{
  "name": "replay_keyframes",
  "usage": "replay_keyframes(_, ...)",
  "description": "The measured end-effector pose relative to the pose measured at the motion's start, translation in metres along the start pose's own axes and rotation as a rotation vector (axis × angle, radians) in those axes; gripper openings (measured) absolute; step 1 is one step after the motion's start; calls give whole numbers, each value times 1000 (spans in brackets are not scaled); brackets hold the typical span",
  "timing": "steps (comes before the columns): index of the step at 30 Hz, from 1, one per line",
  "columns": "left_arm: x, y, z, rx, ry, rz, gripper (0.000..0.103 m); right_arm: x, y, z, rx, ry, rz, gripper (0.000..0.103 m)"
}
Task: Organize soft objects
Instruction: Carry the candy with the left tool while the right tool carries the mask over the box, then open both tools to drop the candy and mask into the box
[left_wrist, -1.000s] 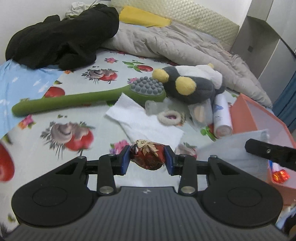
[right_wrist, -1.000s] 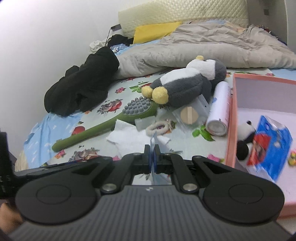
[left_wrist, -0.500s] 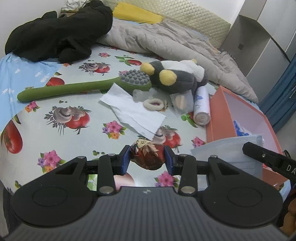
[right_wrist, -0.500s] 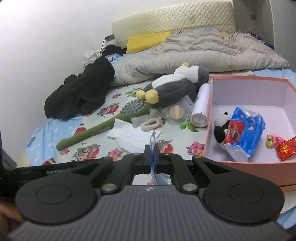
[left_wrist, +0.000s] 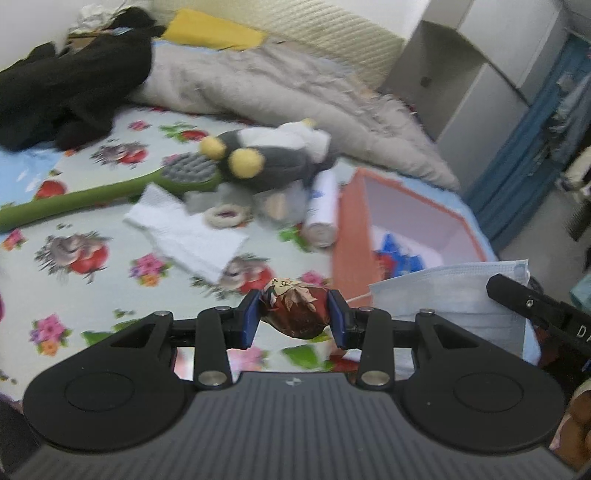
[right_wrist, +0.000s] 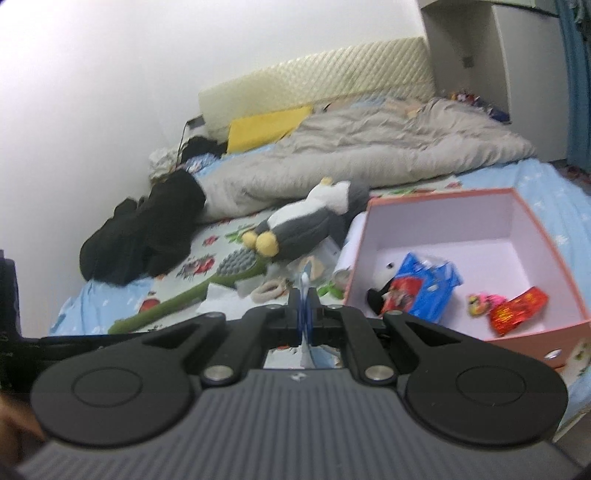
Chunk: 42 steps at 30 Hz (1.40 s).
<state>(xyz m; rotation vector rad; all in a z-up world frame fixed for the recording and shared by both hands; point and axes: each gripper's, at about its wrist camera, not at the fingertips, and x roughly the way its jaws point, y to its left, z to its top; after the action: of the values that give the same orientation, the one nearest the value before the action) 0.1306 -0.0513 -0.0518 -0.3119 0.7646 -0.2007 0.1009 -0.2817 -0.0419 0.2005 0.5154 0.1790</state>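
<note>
Your left gripper clamps a dark red foil-wrapped candy between its blue pads, held above the fruit-print sheet. Right of it, your right gripper pinches a pale blue face mask edge, jaws fully closed. Farther right, the pink box sits on the bed, holding a blue snack bag.
</note>
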Motion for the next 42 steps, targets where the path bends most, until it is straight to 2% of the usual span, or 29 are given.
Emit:
replay_keyframes(10,21,-73,13,92,25,-91,44,-36,-43,15,56,-84,-76,6)
replay_keyframes(15,47,-105,26,129,46,-109,44,-33,-70,26,71,-110,-120,6)
replay_keyframes(21,92,-139,42,164,90,-111,44,-12,-112,35,109,-101,-157,6)
replay_keyframes(31,194,-184,58,241,238,-89,44,61,-177,34,166,35,-203,6)
replay_keyframes(39,254,-189,54,256,321,-52,45,118,-219,15,172,200,-216,6)
replay_keyframes(42,268,-189,52,260,346,-49,45,130,-227,10,171,229,-227,7)
